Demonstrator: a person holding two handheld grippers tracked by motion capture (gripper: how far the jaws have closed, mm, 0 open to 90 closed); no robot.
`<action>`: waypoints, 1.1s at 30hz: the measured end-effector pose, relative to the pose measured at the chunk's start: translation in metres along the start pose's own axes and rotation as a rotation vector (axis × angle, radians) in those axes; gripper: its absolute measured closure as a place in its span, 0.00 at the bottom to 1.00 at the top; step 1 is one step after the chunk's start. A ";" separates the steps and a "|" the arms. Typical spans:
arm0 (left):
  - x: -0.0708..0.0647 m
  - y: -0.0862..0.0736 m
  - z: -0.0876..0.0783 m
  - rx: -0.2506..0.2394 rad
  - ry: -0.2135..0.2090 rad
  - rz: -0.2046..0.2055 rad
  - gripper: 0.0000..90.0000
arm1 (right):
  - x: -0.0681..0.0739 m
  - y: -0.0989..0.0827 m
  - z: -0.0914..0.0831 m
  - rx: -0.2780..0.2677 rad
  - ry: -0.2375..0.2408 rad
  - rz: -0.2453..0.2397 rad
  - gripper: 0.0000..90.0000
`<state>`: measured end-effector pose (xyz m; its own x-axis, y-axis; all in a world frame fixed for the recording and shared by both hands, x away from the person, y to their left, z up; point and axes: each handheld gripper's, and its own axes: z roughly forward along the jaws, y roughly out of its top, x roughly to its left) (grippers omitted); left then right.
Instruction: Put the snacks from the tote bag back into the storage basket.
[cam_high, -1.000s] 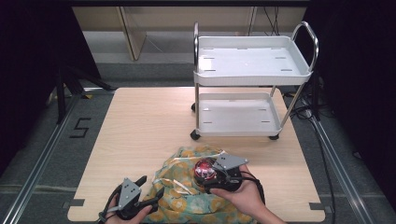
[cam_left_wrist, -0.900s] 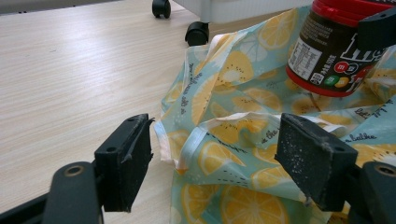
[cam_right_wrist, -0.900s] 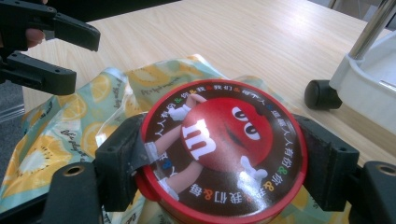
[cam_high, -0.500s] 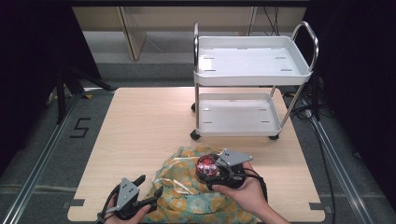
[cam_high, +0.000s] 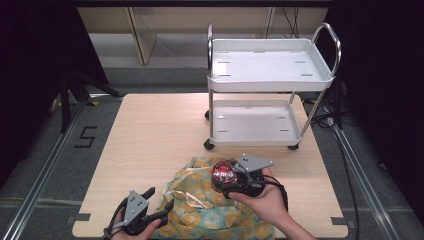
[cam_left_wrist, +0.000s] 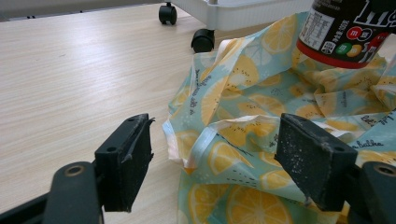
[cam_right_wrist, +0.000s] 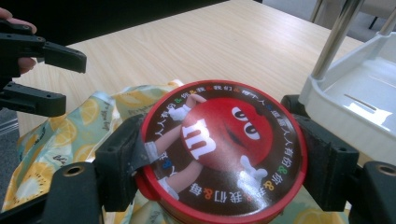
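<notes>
- right tool (cam_high: 226, 176) with the red-lidded candy jar (cam_high: 222, 172) clamped in it has drifted a bit to the right and slightly away from the person, over the lemon-print bag (cam_high: 200, 210)
- its grey plate (cam_high: 253, 162) now sits further right too

The candy tub's red lid (cam_right_wrist: 223, 156) bears a large white "m" on the red M&M's character, ringed by small Chinese lettering broken by "&" signs. On the tub's dark side (cam_left_wrist: 343, 28) sit part of that white logo, small round "m" candies and a white panel of print too fine to read. The lemon-print bag (cam_left_wrist: 261, 116) carries cursive script — "belka" is legible at one edge. A floor marking (cam_high: 86, 136) reads "5"
</notes>
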<state>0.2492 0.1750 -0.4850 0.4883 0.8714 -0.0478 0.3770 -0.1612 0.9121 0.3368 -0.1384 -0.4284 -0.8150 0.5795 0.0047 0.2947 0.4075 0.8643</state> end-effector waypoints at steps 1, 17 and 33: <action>0.000 0.000 0.001 -0.012 -0.006 -0.005 0.29 | 0.000 0.001 -0.001 0.002 -0.004 0.004 0.30; 0.000 0.001 0.000 -0.006 0.001 -0.002 0.29 | -0.008 0.007 -0.004 -0.012 -0.028 0.007 0.30; -0.001 0.002 0.000 -0.015 0.001 0.001 0.29 | -0.011 0.010 -0.005 -0.014 -0.029 0.025 0.30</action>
<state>0.2491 0.1740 -0.4834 0.4876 0.8719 -0.0462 0.3649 -0.1554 0.9180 0.3461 -0.1441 -0.4170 -0.7925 0.6098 0.0120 0.3076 0.3826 0.8712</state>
